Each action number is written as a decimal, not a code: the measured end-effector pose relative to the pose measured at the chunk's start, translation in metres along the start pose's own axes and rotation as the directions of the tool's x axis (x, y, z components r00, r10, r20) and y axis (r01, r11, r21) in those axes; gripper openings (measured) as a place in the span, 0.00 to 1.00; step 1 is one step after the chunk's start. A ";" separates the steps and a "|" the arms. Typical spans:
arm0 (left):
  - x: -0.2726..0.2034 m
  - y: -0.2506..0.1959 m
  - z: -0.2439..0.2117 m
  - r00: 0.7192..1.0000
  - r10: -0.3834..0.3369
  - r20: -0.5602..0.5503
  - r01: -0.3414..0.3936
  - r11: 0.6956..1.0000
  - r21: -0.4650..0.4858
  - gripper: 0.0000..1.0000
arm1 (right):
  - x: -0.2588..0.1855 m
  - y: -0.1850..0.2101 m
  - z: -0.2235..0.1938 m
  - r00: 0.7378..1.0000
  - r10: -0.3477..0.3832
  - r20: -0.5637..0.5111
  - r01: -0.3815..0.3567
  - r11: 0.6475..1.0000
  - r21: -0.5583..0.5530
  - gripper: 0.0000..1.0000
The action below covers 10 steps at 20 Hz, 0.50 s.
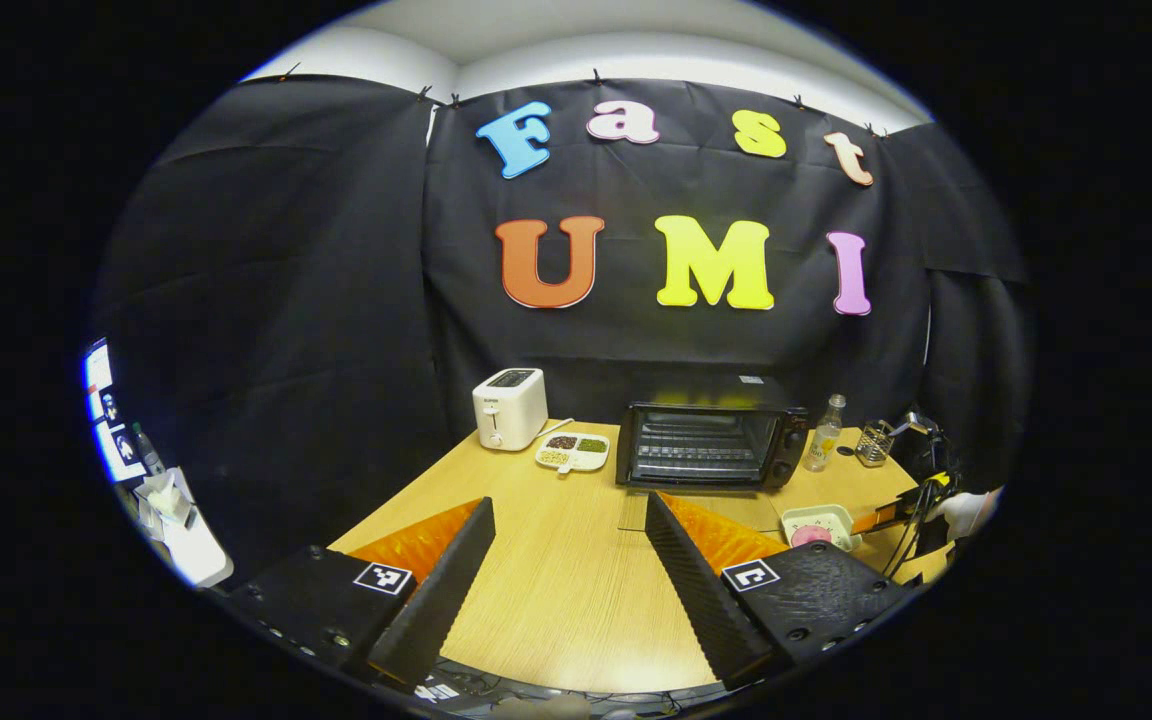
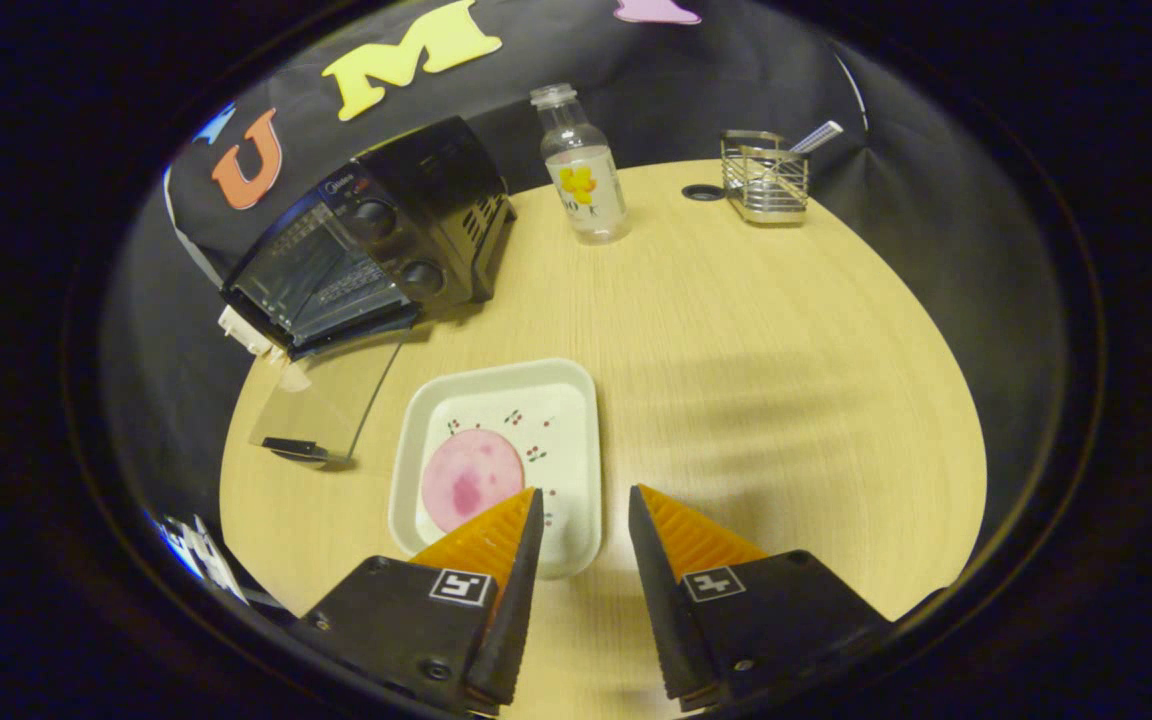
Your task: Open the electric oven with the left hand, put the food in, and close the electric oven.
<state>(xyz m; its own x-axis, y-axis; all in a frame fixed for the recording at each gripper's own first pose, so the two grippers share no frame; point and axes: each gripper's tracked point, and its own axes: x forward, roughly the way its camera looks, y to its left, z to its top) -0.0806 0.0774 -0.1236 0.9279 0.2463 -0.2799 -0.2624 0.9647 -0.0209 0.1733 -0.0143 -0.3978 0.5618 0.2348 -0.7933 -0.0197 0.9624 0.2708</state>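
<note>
At 12 o'clock: oven (image 1: pixel 706 445) door down | both tongs apart, empty | right gripper (image 2: pixel 581 515) should grip tray (image 2: pixel 496 460) rim squarely.

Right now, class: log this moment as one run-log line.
oven: door down | food: on tray, table | left gripper: open, empty | right gripper: open over tray edge

**Both grippers open, holding nothing**

The left gripper (image 1: pixel 566 540) hangs above the tabletop with its two ridged wedge-shaped fingers (image 1: pixel 441 585) spread wide — nothing between them. The right gripper (image 2: pixel 581 530) points down at a slant, fingers (image 2: pixel 496 545) parted by a narrower gap, tips free. In the left gripper view, a hand (image 1: pixel 971 510) shows at the far right edge.
</note>
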 end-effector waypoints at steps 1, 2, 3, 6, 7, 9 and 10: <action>-0.001 -0.004 0.001 1.000 0.011 -0.005 -0.011 1.000 -0.010 0.97 | 0.008 0.001 0.006 1.000 0.010 -0.012 -0.010 1.000 -0.003 0.53; 0.000 -0.009 0.003 1.000 0.019 -0.001 -0.019 1.000 -0.020 0.96 | 0.012 0.002 0.010 1.000 0.019 -0.025 -0.019 1.000 -0.005 0.41; 0.001 -0.014 0.005 1.000 0.029 -0.001 -0.029 0.999 -0.026 0.97 | 0.016 0.003 0.014 0.999 0.029 -0.040 -0.029 1.000 -0.009 0.45; 0.006 -0.028 0.007 0.998 0.060 -0.009 -0.060 0.997 -0.041 0.97 | 0.025 0.001 0.018 0.993 0.022 -0.113 -0.024 1.000 -0.017 0.25; 0.007 -0.034 0.007 0.998 0.066 -0.008 -0.066 0.997 -0.049 0.97 | 0.028 0.001 0.021 0.992 0.024 -0.127 -0.027 0.999 -0.021 0.31; 0.009 -0.042 0.006 0.997 0.077 -0.014 -0.078 0.995 -0.058 0.96 | 0.031 -0.002 0.021 0.983 0.010 -0.181 -0.016 0.999 -0.033 0.17; 0.010 -0.046 0.004 0.997 0.080 -0.019 -0.081 0.995 -0.061 0.97 | 0.031 -0.003 0.020 0.980 0.003 -0.197 -0.011 0.999 -0.039 0.18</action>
<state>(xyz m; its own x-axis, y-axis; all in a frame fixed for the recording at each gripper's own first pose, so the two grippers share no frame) -0.0586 0.0361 -0.1214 0.8985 0.3213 -0.2991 -0.3527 0.9340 -0.0564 0.2075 -0.0132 -0.4118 0.3875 0.2602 -0.8844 -0.0586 0.9643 0.2581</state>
